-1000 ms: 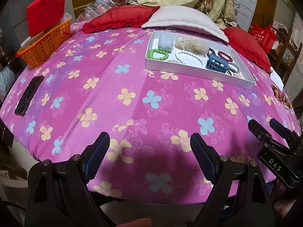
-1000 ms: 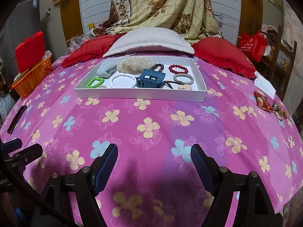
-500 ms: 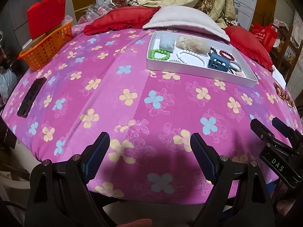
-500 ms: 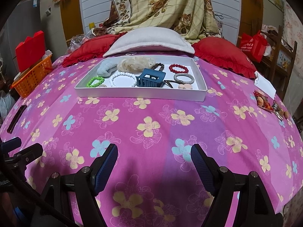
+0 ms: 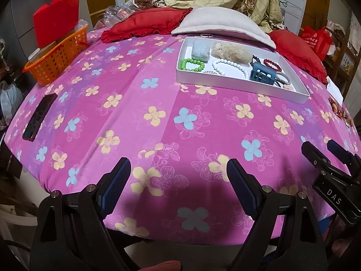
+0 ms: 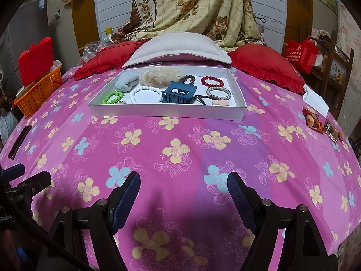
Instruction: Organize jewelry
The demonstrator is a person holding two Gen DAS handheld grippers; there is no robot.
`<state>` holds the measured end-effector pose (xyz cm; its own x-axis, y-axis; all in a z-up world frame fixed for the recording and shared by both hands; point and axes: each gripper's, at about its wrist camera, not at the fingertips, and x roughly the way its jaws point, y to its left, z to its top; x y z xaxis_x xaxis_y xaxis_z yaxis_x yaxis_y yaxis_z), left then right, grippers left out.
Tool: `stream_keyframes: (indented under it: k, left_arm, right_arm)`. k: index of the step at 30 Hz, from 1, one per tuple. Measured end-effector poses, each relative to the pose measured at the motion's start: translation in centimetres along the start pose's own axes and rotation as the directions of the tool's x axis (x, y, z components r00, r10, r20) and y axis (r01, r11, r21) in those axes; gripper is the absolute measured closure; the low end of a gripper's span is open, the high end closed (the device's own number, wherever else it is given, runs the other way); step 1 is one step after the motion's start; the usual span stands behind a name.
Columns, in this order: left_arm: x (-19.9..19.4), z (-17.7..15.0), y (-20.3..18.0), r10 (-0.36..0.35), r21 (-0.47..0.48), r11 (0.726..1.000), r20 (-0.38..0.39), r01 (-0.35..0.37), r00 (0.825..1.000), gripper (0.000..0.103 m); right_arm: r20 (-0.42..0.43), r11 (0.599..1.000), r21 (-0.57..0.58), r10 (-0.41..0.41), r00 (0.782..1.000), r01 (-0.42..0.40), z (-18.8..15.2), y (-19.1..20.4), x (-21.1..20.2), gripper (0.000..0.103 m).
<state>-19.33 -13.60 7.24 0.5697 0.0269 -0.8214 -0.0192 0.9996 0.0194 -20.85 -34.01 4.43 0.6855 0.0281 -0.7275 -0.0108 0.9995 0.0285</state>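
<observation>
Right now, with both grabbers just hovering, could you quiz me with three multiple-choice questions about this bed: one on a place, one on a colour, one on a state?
1. Where does the blue plastic claw hair clip lie?
A. in the white shallow tray
B. in the orange plastic basket
C. on the pink flowered bedsheet

2. Which colour is the bead bracelet at the tray's left end?
A. red
B. green
C. black

3. The right gripper is:
A. shut on a bracelet
B. open and empty
C. shut on the clip

Answers: A, walls surround it; B, bright green beads; B, only sheet shows between its fingers.
</observation>
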Motion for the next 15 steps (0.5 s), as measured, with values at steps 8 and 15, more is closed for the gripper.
stream_keyframes:
  k: [8, 15]
  left_arm:
    - [0.22, -0.04, -0.08, -0.001, 0.002, 1.0, -0.006, 0.001, 1.0, 0.016]
    - [0.22, -0.06, -0.18, 0.003, 0.004, 1.0, -0.005, -0.003, 1.0, 0.016]
  right_arm:
    - [0.0, 1.0, 0.0, 0.0, 1.0, 0.0, -0.01, 0.03, 0.0, 0.026]
    - [0.003, 1.0, -0.005, 0.004, 1.0, -0.004, -0.09, 0.05, 0.1, 0.026]
